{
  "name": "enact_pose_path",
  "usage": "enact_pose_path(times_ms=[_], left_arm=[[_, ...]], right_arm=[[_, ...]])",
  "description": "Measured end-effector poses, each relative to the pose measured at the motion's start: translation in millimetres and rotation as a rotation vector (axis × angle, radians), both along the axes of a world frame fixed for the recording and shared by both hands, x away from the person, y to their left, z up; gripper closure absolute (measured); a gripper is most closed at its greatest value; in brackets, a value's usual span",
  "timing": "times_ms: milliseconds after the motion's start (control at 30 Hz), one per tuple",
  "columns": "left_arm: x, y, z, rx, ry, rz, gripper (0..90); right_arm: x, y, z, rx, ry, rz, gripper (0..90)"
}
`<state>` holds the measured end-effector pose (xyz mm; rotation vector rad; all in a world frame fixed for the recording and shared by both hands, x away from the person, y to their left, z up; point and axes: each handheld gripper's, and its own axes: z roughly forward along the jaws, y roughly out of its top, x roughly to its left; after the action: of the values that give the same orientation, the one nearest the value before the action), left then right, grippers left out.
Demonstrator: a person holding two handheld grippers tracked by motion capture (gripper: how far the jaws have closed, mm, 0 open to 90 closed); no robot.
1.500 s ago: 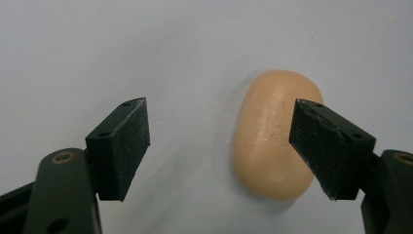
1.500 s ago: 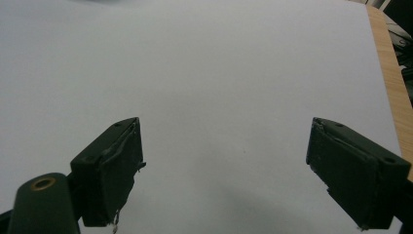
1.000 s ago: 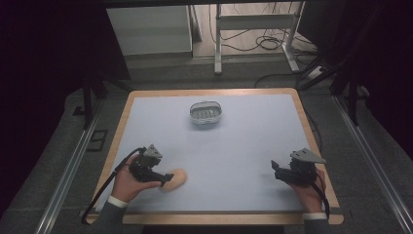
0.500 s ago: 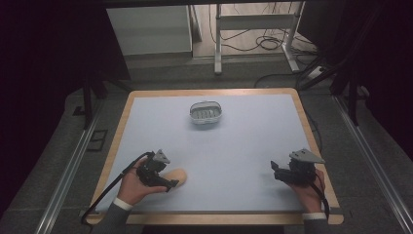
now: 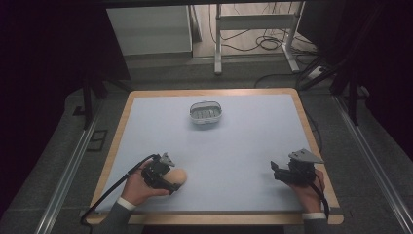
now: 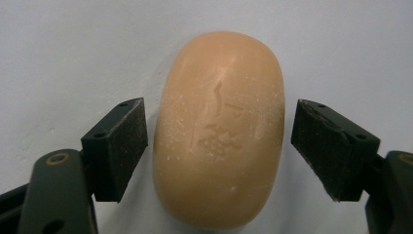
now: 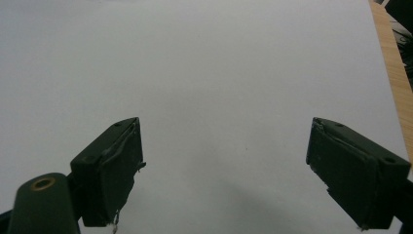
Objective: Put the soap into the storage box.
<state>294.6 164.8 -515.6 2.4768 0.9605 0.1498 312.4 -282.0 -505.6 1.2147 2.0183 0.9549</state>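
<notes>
Looking down from the high view, a bar of soap [image 5: 176,177] lies near the front left corner of the pale surface [image 5: 243,146], with the left tongs [image 5: 163,176] over it; a small basket [image 5: 206,112] sits well apart toward the far edge, and the right tongs [image 5: 280,173] rest at front right. Left gripper view: jaws released, straddling the soap's long sides without touching. It looks hard, smooth and likely slippery; a mid-length pinch seems safest. Right gripper view: jaws spread wide over bare surface, holding nothing.
</notes>
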Motion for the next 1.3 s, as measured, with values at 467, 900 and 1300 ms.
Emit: enact_pose_path(times_ms=[467,900,1300], left_arm=[[-0.8,-2.1,-2.8,0.022,-0.008,-0.007,31.0],[2.0,2.4,0.1,0.014,-0.015,-0.008,31.5],[4.6,9.9,12.0,0.003,-0.047,0.007,31.6]], right_arm=[[0.4,-0.4,-0.8,-0.002,0.001,-0.003,13.3],[0.3,-1.2,-0.5,-0.005,-0.001,-0.009,13.3],[0.3,-0.3,-0.8,-0.005,-0.001,-0.006,13.3]])
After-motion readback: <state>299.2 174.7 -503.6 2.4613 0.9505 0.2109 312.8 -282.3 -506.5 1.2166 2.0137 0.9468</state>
